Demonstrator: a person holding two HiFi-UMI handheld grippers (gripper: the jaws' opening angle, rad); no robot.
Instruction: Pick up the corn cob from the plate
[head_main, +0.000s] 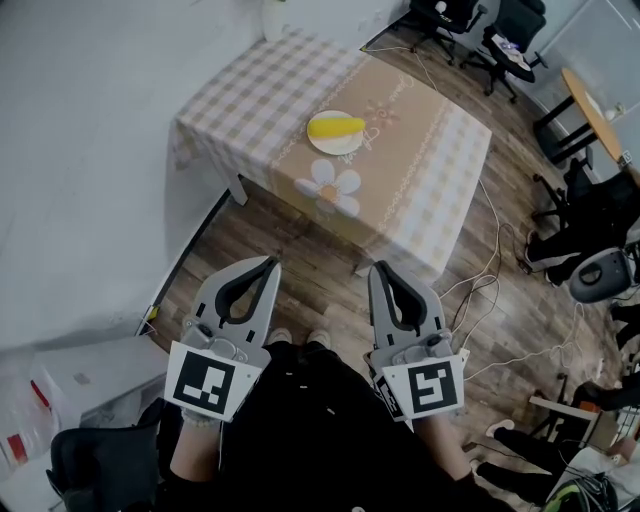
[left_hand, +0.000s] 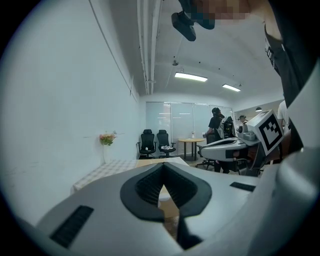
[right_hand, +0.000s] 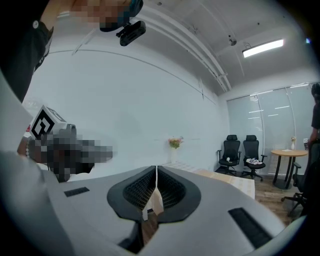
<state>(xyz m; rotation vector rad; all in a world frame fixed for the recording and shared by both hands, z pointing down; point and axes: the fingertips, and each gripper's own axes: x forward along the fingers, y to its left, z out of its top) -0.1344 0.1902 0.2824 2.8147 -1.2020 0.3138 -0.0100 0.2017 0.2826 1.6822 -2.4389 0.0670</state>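
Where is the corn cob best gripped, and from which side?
Probably the middle of the corn cob, jaws across its narrow width, coming down from above: it lies flat on the plate, long axis roughly left to right in the head view, with nothing else beside it.

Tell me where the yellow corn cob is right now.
At the head view's upper centre, the yellow corn cob lies on the small round white plate near the middle of the checked-cloth table, just beyond the cloth's printed white daisy.

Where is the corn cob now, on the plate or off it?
On it: the corn cob lies across the white plate on the table.
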